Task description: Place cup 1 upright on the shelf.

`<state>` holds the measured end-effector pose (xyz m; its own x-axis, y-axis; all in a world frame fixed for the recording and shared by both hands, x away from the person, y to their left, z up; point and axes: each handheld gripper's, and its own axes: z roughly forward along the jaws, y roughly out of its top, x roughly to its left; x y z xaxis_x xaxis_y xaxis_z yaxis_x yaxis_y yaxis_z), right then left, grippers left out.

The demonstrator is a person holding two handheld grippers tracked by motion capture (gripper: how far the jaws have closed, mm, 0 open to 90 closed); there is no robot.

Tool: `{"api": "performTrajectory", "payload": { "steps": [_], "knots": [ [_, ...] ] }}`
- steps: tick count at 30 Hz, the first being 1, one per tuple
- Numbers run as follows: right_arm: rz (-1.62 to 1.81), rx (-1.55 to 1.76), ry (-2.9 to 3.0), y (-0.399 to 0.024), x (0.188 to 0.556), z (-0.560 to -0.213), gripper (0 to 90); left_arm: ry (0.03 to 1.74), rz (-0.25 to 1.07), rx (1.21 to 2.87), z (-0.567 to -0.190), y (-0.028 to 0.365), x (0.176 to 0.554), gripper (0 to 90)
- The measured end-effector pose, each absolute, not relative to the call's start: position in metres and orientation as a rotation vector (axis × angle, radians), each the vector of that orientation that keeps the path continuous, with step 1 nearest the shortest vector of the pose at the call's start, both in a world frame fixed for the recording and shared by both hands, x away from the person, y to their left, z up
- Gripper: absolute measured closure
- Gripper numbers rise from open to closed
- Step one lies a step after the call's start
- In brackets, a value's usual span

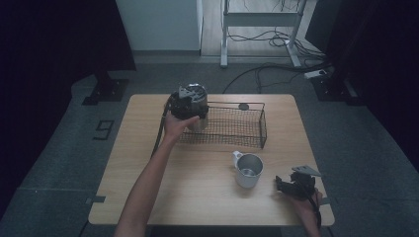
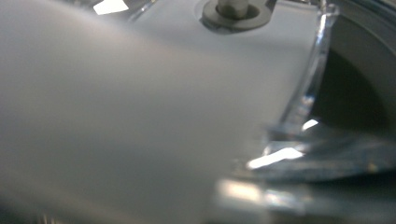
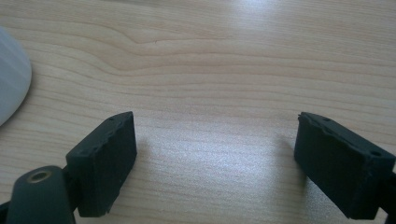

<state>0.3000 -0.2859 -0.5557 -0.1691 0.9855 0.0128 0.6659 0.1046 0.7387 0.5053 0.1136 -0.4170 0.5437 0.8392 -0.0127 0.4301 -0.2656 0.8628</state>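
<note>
A shiny metal cup [image 1: 200,118] is at the left end of the black wire basket [image 1: 247,142], its top well above the basket's rim. My left gripper [image 1: 187,104] sits on the cup's near side and holds it. In the left gripper view the cup's wall [image 2: 140,116] is pressed up close and blurred, hiding the jaws. A second metal mug [image 1: 248,170] stands on the table in front of the basket. My right gripper [image 1: 282,183] rests low near the front right corner, open [image 3: 215,158], with bare wood between its jaws and the mug's edge [image 3: 11,79] at its left.
The wooden table [image 1: 148,163] ends close behind the basket and just right of the right hand. A small dark round thing [image 1: 243,106] lies behind the basket. Cables and a metal stand's legs [image 1: 257,59] are on the floor beyond.
</note>
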Motion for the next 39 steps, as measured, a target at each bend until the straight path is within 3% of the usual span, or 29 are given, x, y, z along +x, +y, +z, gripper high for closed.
{"api": "performTrajectory", "payload": {
  "steps": [39],
  "knots": [
    [0.848, 1.606, 1.894, -0.286, 0.3, -0.556, 12.7, 1.121, 0.546, 1.928, -0.455, 0.109, 0.52, 3.9]
  ]
}}
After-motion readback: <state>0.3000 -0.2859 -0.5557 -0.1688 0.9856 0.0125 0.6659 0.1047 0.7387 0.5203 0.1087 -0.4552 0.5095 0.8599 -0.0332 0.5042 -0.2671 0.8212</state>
